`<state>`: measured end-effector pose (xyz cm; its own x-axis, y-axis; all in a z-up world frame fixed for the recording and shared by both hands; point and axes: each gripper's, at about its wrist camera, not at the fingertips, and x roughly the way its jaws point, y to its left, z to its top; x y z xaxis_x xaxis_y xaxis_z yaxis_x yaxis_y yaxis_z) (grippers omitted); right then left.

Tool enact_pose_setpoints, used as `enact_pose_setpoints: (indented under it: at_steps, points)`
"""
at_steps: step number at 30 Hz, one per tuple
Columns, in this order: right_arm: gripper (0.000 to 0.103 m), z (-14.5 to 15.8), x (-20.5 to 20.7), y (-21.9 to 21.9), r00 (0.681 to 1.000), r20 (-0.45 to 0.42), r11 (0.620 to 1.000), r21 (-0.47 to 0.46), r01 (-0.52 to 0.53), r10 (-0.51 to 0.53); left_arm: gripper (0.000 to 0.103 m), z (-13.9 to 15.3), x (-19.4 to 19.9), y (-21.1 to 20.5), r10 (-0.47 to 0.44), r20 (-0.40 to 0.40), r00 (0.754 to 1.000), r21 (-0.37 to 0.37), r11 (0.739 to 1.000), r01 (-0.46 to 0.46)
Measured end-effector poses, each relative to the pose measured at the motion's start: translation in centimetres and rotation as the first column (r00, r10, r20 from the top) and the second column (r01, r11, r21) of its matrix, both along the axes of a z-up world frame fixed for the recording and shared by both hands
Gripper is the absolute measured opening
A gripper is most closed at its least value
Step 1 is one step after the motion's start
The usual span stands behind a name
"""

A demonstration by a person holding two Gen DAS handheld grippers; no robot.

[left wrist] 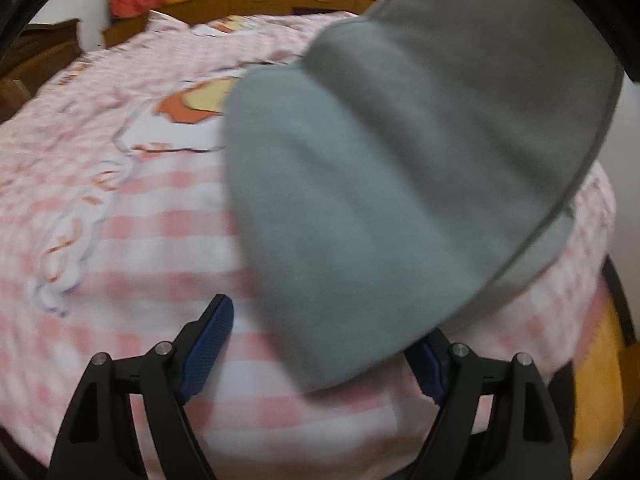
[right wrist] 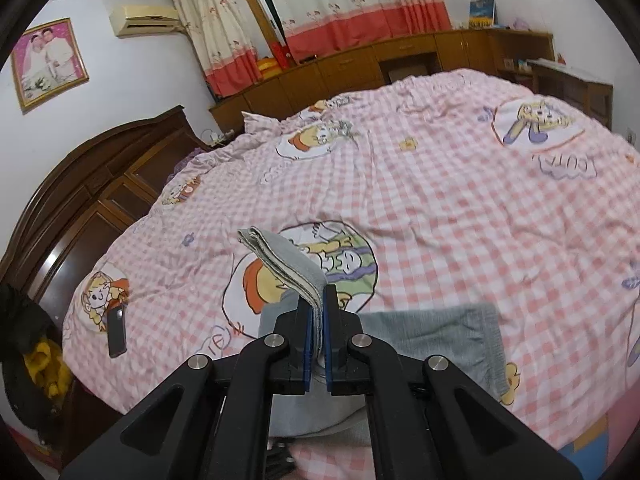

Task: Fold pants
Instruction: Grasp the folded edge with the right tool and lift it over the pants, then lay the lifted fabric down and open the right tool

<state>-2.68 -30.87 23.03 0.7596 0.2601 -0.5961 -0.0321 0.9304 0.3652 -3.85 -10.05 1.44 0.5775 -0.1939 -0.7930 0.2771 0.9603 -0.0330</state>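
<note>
Right gripper (right wrist: 318,312) clamped on grey pants (right wrist: 432,332) — left gripper (left wrist: 320,344) gaping, cloth overhead; phone (right wrist: 117,330) lower left on checked quilt (right wrist: 440,208).

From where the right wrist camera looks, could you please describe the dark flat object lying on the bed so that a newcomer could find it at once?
Start at the pink checked bedspread and follow it to its left edge, near the dark wooden headboard. There a black phone lies flat beside a cartoon child print, the only dark, hard item on the cover, well apart from the grey pants.
</note>
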Motion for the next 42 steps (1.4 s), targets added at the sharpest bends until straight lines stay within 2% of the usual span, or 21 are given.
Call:
enact_pose_setpoints:
  at_steps: [2, 5, 8, 10, 13, 18, 22, 26, 28, 31, 35, 39, 42]
  points:
    - [0.005, 0.1, -0.2, 0.0, 1.000, 0.006, 1.000, -0.010, 0.000, 0.000, 0.085, 0.5, -0.4, 1.8, 0.055, 0.022, 0.998, 0.006, 0.998, -0.055]
    - [0.005, -0.9, -0.1, -0.4, 1.000, -0.008, 1.000, -0.012, 0.009, -0.009, 0.086, 1.1, -1.2, 4.9, 0.121, 0.043, 0.992, -0.026, 0.992, -0.120]
    - [0.005, -3.2, 0.1, -1.1, 0.999, -0.042, 0.999, -0.031, 0.033, -0.034, 0.087, 0.7, -1.2, 7.1, 0.140, -0.009, 0.990, -0.094, 0.986, -0.141]
    - [0.005, -5.8, 0.3, -1.9, 0.996, -0.078, 0.998, -0.050, 0.045, -0.049, 0.087, 0.3, -1.1, 7.3, 0.144, -0.036, 0.989, -0.096, 0.984, -0.147]
    - [0.005, -9.7, 0.5, -3.7, 0.986, -0.143, 0.995, -0.064, 0.082, -0.090, 0.087, 0.2, -1.6, 7.0, 0.135, -0.032, 0.990, -0.062, 0.989, -0.137]
    - [0.005, -16.5, 0.8, -7.6, 0.958, -0.253, 0.989, 0.024, 0.145, -0.135, 0.087, -0.1, -2.2, 6.7, 0.112, -0.036, 0.993, -0.047, 0.992, -0.113]
    - [0.005, -20.3, 1.0, -8.6, 0.948, -0.286, 0.988, 0.024, 0.150, -0.137, 0.087, -0.4, -2.1, 6.5, 0.069, -0.045, 0.997, -0.034, 0.997, -0.071]
    - [0.009, -20.3, 0.5, -9.2, 0.956, -0.267, 0.987, 0.071, 0.145, -0.121, 0.087, 0.3, -2.5, 7.4, 0.039, -0.061, 0.997, -0.048, 0.998, -0.042]
    - [0.010, -19.4, 0.4, -9.3, 0.958, -0.260, 0.988, 0.056, 0.143, -0.124, 0.087, 1.1, -2.7, 8.0, 0.037, -0.051, 0.998, -0.060, 0.997, -0.040]
    - [0.018, -17.9, 0.6, -9.2, 0.966, -0.224, 0.991, 0.013, 0.134, -0.128, 0.087, 2.6, -2.1, 8.9, 0.047, -0.036, 0.998, -0.104, 0.993, -0.051]
    - [0.035, -16.3, 0.9, -9.2, 0.974, -0.171, 0.989, -0.036, 0.141, -0.145, 0.087, 3.8, 0.8, 8.7, 0.056, -0.023, 0.998, -0.147, 0.987, -0.059]
    - [0.036, -16.1, 2.0, -9.8, 0.970, -0.161, 0.977, -0.136, 0.161, -0.182, 0.087, 4.4, 4.7, 7.3, 0.043, -0.012, 0.999, -0.187, 0.981, -0.045]
    - [0.036, -16.8, 3.3, -10.8, 0.964, -0.182, 0.974, -0.146, 0.171, -0.196, 0.087, 4.2, 7.4, 6.2, 0.034, -0.013, 0.999, -0.200, 0.979, -0.036]
